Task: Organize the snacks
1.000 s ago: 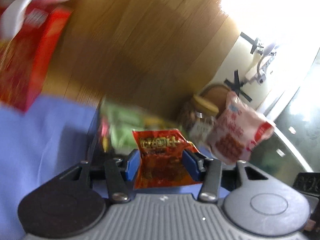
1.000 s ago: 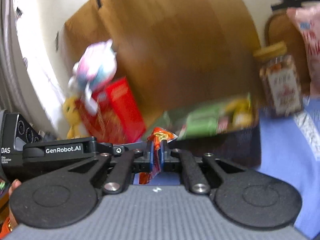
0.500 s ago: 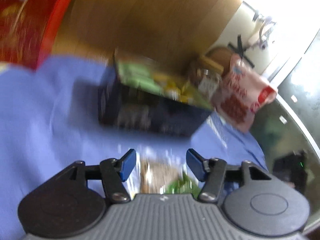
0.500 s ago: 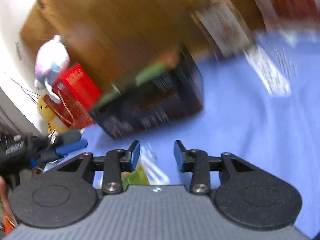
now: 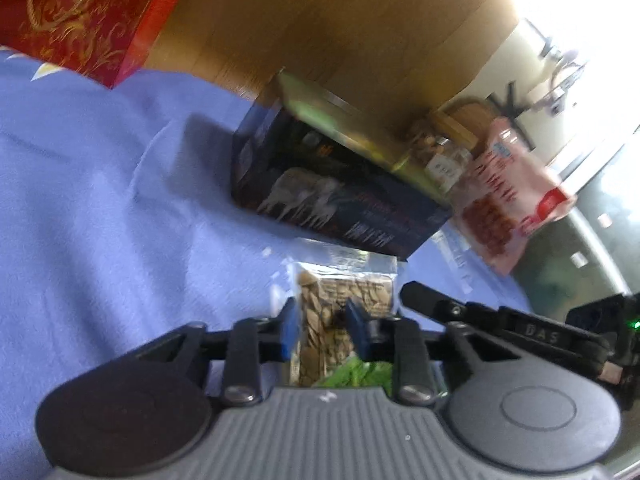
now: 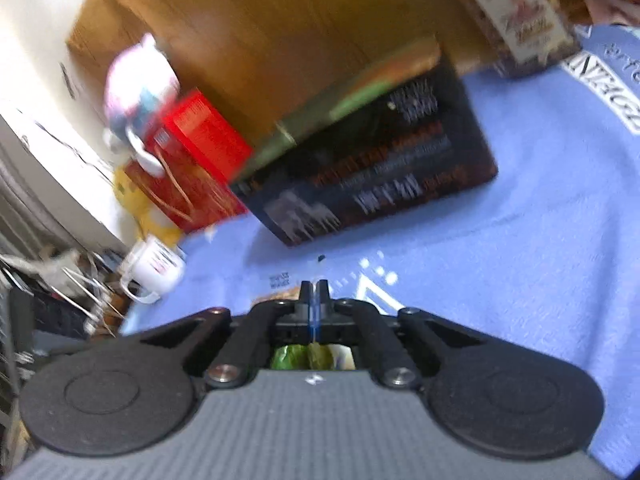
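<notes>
"DAS" is printed on the right claw's arm (image 5: 536,330).

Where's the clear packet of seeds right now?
In the left wrist view the seed packet lies on the blue cloth just in front of the dark box, with the left gripper fingers closed on its near end.

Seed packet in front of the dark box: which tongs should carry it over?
Left. The left tongs are shut on the seed packet, which lies near the dark box. The right tongs are pinched shut; whether they grip its edge is unclear.
</notes>
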